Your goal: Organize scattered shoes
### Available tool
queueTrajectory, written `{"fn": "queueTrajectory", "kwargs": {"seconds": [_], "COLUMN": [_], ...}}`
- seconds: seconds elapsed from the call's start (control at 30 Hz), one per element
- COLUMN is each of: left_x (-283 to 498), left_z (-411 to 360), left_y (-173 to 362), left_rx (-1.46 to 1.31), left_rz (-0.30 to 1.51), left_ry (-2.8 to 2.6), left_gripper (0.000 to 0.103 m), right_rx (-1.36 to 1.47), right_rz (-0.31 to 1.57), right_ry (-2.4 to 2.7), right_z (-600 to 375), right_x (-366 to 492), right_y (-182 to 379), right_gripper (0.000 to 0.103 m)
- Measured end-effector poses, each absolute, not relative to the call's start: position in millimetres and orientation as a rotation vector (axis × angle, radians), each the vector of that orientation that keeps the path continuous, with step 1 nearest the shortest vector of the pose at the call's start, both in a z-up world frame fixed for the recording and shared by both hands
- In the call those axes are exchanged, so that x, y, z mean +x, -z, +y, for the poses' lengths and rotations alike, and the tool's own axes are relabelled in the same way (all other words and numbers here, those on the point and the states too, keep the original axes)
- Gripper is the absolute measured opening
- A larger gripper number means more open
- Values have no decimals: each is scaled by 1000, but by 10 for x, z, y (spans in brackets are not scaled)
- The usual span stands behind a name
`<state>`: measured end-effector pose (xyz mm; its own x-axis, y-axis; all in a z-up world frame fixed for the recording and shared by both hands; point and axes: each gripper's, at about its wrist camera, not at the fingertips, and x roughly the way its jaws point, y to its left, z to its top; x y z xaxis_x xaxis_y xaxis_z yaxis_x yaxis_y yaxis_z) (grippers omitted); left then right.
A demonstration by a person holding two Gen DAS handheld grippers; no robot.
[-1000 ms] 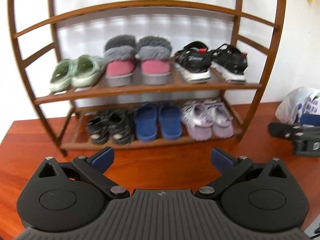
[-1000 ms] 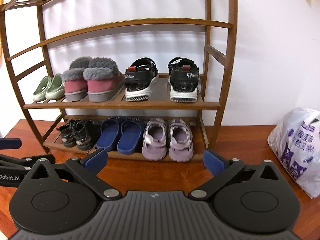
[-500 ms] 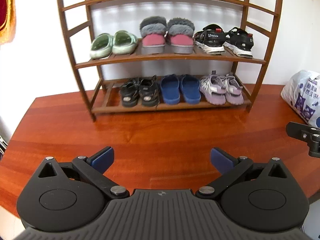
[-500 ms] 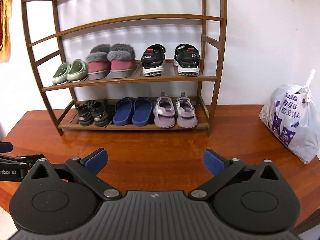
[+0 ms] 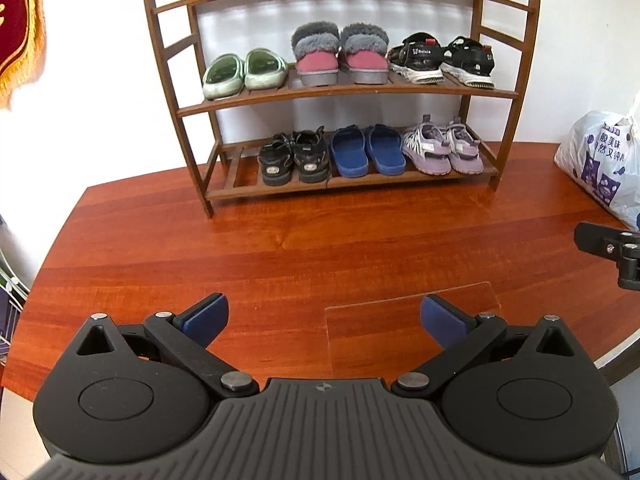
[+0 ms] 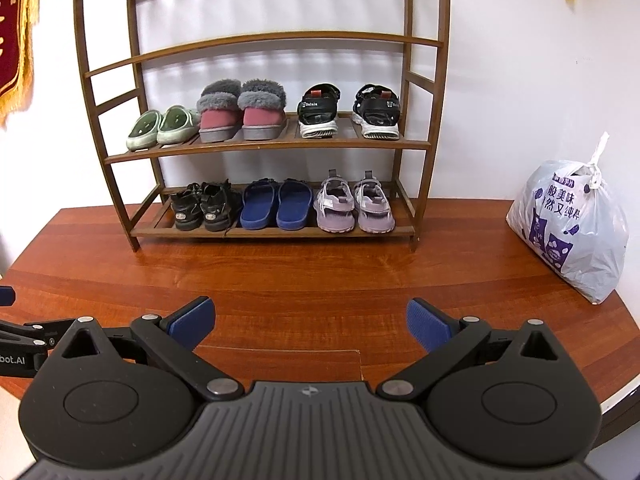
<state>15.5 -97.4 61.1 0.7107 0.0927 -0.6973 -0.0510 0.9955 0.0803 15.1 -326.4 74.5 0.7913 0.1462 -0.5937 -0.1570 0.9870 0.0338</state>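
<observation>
Since every pair sits side by side on the shoe rack point(image 6: 264, 142), both the left gripper point(image 5: 324, 322) and right gripper point(image 6: 310, 322) hang over the table point(image 6: 320, 276) in front of it, fingers wide apart, holding nothing.

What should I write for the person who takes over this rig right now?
Left tongs: open, nothing held, above the table.
Right tongs: open, nothing held.
Rack: six pairs in place. Middle shelf: green clogs, fur slippers, black sandals. Bottom shelf: black shoes, blue slides, purple sandals.
Done: no shoe lies loose in view.
Left: probably nothing; perhaps close the gap between the black sandals. A plastic bag stands at the right.
</observation>
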Motion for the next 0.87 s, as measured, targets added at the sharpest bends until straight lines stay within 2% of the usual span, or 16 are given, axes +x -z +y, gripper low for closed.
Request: {"fn": "queueTrajectory", "kwargs": {"seconds": [0.87], "left_x": [202], "left_z": [-1285], "left_y": [-612], "left_rx": [106], "left_rz": [758], "left_ry": [-96], "left_gripper": [103], "right_rx": [-5], "right_rz": [682], "right_ry": [-184], "right_z": [-3491], "right_x": [261], "right_y": [-592], "right_gripper": [102]}}
